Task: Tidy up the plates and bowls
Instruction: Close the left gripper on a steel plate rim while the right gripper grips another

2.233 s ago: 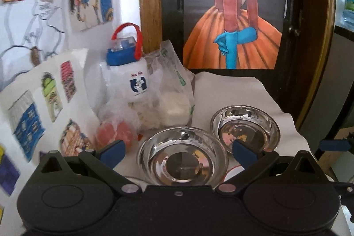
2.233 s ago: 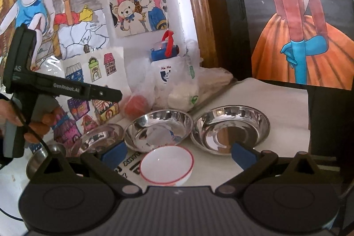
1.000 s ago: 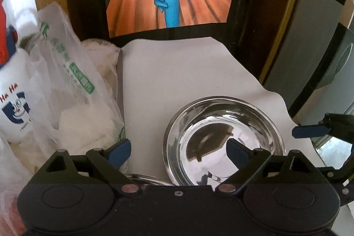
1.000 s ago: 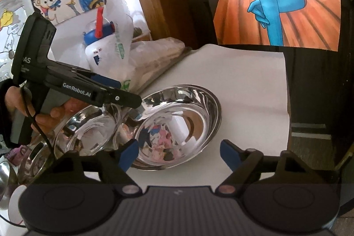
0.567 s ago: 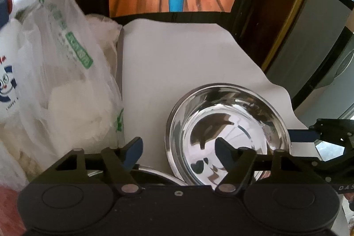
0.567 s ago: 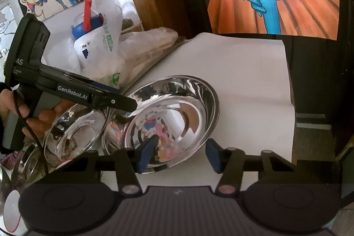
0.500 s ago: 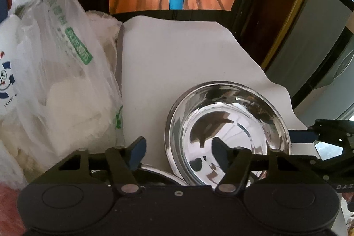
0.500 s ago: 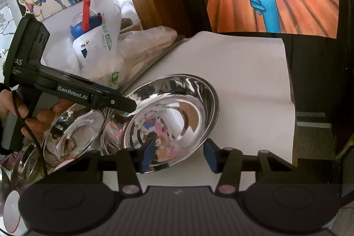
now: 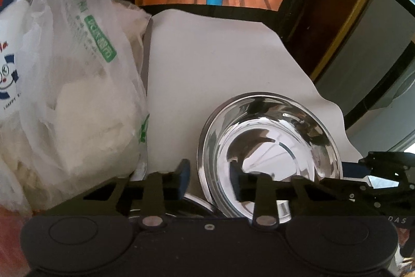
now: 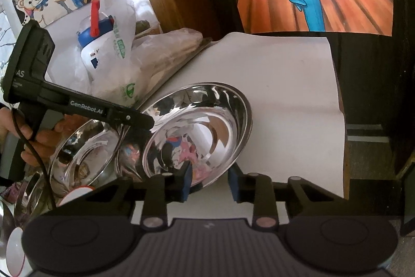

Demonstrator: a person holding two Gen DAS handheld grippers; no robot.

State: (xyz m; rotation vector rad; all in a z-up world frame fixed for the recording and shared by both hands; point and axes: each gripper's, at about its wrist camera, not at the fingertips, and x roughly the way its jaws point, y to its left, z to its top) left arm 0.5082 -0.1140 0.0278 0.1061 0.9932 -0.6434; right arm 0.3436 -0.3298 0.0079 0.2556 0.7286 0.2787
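A white paper sheet [image 10: 285, 74] covers the table, with a plastic bag [image 9: 77, 95] along its left side. On the paper a steel bowl [image 10: 205, 129] sits tilted, its left edge overlapping a second steel bowl [image 10: 85, 149]. The left gripper [image 9: 210, 178] and right gripper [image 10: 208, 182] are both narrowing, each straddling the tilted bowl's rim; whether the pads press is unclear.

White sheet [image 9: 220, 85] (tabletop cover); steel bowls [image 9: 269, 144], bags [image 9: 77, 95]
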